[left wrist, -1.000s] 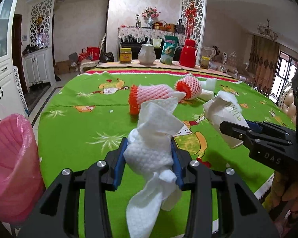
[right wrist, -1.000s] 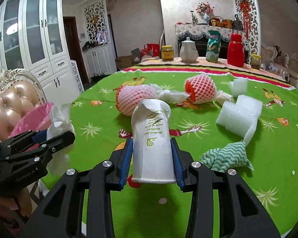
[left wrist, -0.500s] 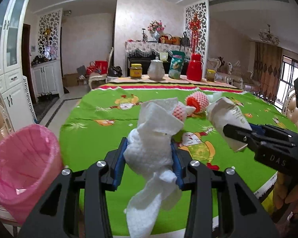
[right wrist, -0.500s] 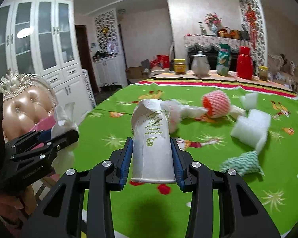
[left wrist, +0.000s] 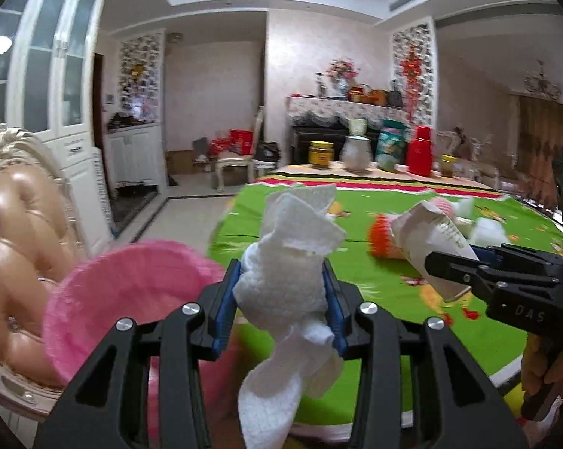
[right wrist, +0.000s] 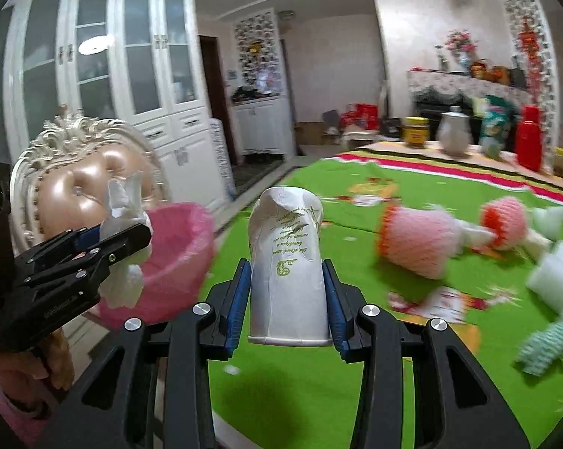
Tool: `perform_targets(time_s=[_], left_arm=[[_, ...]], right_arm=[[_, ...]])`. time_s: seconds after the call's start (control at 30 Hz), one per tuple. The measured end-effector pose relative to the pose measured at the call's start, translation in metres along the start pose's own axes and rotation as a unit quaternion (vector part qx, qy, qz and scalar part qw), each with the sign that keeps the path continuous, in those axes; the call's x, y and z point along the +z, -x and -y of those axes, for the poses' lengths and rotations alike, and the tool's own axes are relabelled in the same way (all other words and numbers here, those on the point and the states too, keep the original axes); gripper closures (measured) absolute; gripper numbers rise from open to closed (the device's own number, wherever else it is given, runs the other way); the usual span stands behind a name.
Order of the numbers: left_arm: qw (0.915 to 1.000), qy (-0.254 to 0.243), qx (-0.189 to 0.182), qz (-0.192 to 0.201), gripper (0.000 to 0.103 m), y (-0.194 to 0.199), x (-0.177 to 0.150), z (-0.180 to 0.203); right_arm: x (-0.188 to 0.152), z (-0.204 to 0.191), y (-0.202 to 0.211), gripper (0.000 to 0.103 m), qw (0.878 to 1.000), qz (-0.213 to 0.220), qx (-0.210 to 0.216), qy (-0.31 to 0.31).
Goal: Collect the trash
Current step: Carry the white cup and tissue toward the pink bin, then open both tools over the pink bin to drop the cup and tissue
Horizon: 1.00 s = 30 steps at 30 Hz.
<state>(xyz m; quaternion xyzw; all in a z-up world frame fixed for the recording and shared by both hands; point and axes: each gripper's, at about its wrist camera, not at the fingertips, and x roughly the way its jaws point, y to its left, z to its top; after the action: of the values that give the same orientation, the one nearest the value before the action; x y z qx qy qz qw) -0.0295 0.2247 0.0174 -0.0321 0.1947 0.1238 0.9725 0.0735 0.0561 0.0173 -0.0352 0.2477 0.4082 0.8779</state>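
Gripping tissue [left wrist: 281,284] in left gripper [left wrist: 281,288], paper cup [right wrist: 287,265] in right gripper [right wrist: 287,292]; one pink bin [left wrist: 105,284] lower left, two foam nets [right wrist: 419,243] right.

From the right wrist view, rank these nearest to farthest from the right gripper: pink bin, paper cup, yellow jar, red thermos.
1. Paper cup: clamped in the right gripper.
2. Pink bin: just left, off the table edge.
3. Yellow jar and red thermos: both at the table's far end, too close to call.
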Motion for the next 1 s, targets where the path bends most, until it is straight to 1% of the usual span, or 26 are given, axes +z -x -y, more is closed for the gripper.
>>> perform_targets(time_s=[0.1,0.23,0.27,0.4,0.5,0.57,0.63,0.67,0.7,0.73,0.8,0.9,0.97,1.0], left_arm=[[0.9997,0.011,0.023,-0.003,0.062,0.003,0.000,-0.035],[0.9982,0.019,0.052,-0.022,0.062,0.002,0.000,-0.081],[0.9975,0.024,0.062,-0.026,0.062,0.001,-0.001,-0.094],[0.9946,0.043,0.084,-0.043,0.062,-0.013,-0.003,-0.134],[0.9933,0.042,0.091,-0.058,0.061,-0.027,-0.008,-0.150],[0.9921,0.051,0.096,-0.063,0.059,-0.036,-0.013,-0.161],[0.9893,0.063,0.111,-0.071,0.050,-0.042,-0.015,-0.169],[0.9878,0.072,0.120,-0.069,0.039,-0.043,-0.016,-0.175],[0.9869,0.082,0.126,-0.058,0.032,-0.037,-0.017,-0.178],[0.9866,0.086,0.129,-0.051,0.030,-0.032,-0.017,-0.181],[0.9856,0.083,0.142,-0.042,0.020,-0.022,-0.017,-0.186],[0.9803,0.076,0.181,-0.023,0.008,0.000,-0.016,-0.193],[0.9780,0.083,0.191,-0.014,0.005,0.013,-0.014,-0.194],[0.9773,0.088,0.192,-0.011,0.005,0.018,-0.014,-0.195]], right_arm=[[0.009,-0.024,-0.019,0.064,0.999,-0.005,0.037,0.012],[0.018,-0.057,-0.047,0.063,0.996,-0.015,0.077,0.038],[0.019,-0.062,-0.052,0.063,0.996,-0.018,0.083,0.042],[0.026,-0.080,-0.078,0.063,0.993,-0.033,0.098,0.053],[0.030,-0.094,-0.096,0.063,0.992,-0.042,0.106,0.057],[0.032,-0.102,-0.107,0.063,0.991,-0.048,0.111,0.059],[0.033,-0.106,-0.114,0.063,0.990,-0.052,0.116,0.059],[0.034,-0.109,-0.119,0.063,0.990,-0.055,0.119,0.057],[0.034,-0.112,-0.124,0.063,0.989,-0.057,0.123,0.057],[0.035,-0.115,-0.128,0.062,0.989,-0.060,0.125,0.057],[0.034,-0.120,-0.138,0.060,0.987,-0.067,0.132,0.056],[0.034,-0.129,-0.152,0.057,0.985,-0.077,0.145,0.048],[0.032,-0.133,-0.157,0.051,0.984,-0.083,0.154,0.044],[0.031,-0.131,-0.156,0.039,0.984,-0.081,0.155,0.041]])
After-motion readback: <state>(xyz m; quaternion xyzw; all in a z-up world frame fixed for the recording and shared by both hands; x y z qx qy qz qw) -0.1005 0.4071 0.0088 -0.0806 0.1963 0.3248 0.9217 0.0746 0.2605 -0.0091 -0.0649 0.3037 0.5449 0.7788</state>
